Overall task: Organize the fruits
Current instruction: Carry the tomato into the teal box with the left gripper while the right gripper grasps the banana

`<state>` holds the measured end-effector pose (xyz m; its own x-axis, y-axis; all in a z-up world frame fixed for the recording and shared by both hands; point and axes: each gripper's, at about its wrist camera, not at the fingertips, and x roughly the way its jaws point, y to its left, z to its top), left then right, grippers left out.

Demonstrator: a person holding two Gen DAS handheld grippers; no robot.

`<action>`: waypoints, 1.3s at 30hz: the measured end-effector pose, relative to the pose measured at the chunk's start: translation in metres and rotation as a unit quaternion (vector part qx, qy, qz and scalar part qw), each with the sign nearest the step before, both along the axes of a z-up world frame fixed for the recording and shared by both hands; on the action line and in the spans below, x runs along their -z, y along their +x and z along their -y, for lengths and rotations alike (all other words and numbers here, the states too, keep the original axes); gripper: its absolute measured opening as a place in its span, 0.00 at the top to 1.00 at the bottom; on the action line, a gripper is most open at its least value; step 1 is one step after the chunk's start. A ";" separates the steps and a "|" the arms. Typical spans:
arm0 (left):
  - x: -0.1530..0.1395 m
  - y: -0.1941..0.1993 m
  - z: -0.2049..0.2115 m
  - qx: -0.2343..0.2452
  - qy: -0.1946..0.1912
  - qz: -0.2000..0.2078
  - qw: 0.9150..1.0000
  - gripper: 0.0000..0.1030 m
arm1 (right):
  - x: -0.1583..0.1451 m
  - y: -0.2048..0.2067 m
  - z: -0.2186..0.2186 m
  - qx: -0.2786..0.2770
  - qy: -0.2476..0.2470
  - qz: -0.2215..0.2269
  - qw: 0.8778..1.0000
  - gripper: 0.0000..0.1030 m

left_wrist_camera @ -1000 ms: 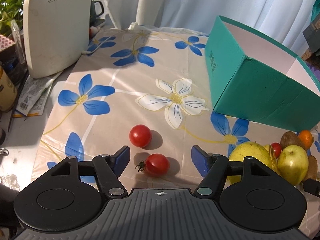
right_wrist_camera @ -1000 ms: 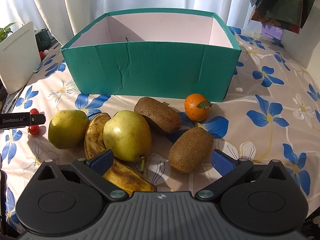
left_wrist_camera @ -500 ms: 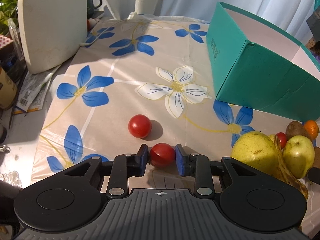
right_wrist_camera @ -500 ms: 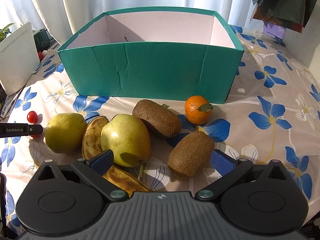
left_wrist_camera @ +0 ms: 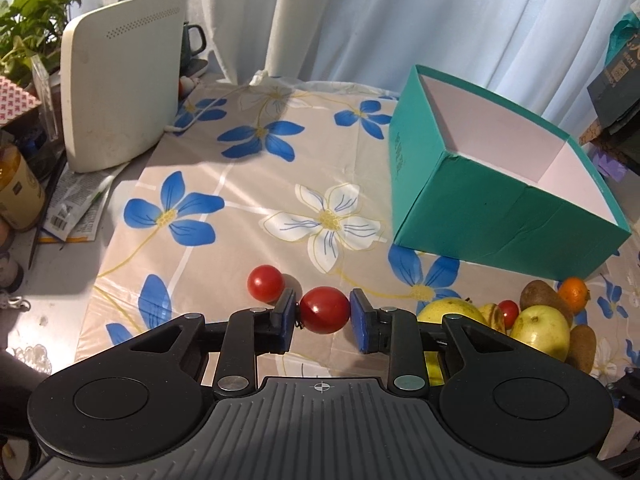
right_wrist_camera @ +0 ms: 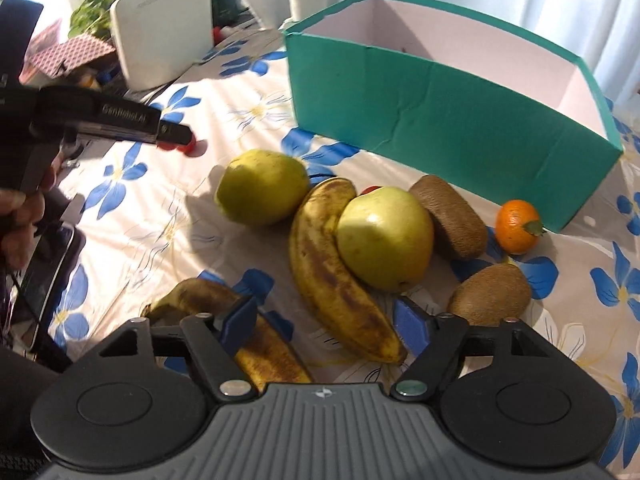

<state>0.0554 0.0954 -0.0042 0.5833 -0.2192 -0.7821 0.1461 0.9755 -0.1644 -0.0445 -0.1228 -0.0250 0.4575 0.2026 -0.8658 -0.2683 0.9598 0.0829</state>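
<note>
**Fruit table, 2 grippers in view**

1. Left gripper: I have its blue pads clamped on a small round red tomato, 1 pad on each side, the fruit lifted clear of the cloth. From the right wrist view I see this gripper side-on at far left, a red shape at its tip.
2. Second small red tomato: lying on the flowered tablecloth, just behind and left of the left pad.
3. Open teal cardboard box with pale inside: standing on the cloth, right of centre; I see nothing inside the part that shows.
4. Right gripper: jaws part-way apart and just closing, with the tip end of a brown-spotted yellow banana between them; I cannot see the pads pressing on it.
5. Second spotted banana: partly under the left finger of the right gripper.
6. Yellow-green apple: touching the first banana's inner curve.
7. Yellow-green pear-like fruit: left of the bananas, near them.
8. 2 brown fuzzy kiwis: 1 just behind the apple, 1 in front, right.
9. Small orange mandarin with leaf: near the box's front corner.
10. Third small red tomato: wedged among the heap.
11. White upright router-like device: far left, beside a potted plant.
</note>
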 end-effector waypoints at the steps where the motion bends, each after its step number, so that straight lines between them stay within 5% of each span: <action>1: -0.002 -0.002 0.000 0.002 -0.004 0.002 1.000 0.69 | -0.001 -0.001 -0.002 -0.006 -0.002 -0.001 1.000 0.38; 9: -0.022 -0.017 0.009 0.028 -0.019 0.026 0.999 0.69 | -0.003 -0.009 -0.029 -0.114 0.009 -0.013 0.993 0.47; 13: -0.036 -0.021 0.019 0.045 -0.022 0.046 0.998 0.68 | 0.008 -0.007 -0.045 -0.150 -0.048 -0.002 0.988 0.52; 22: -0.056 -0.025 0.029 0.058 -0.026 0.066 0.996 0.68 | 0.019 -0.004 -0.056 -0.213 -0.086 0.004 0.973 0.59; 32: -0.061 -0.021 0.041 0.064 -0.015 0.066 0.996 0.68 | 0.026 0.002 -0.048 -0.210 -0.063 -0.006 0.976 0.65; 39: -0.078 -0.014 0.057 0.078 -0.005 0.085 0.993 0.68 | 0.000 -0.008 -0.022 -0.134 -0.028 0.029 0.990 0.67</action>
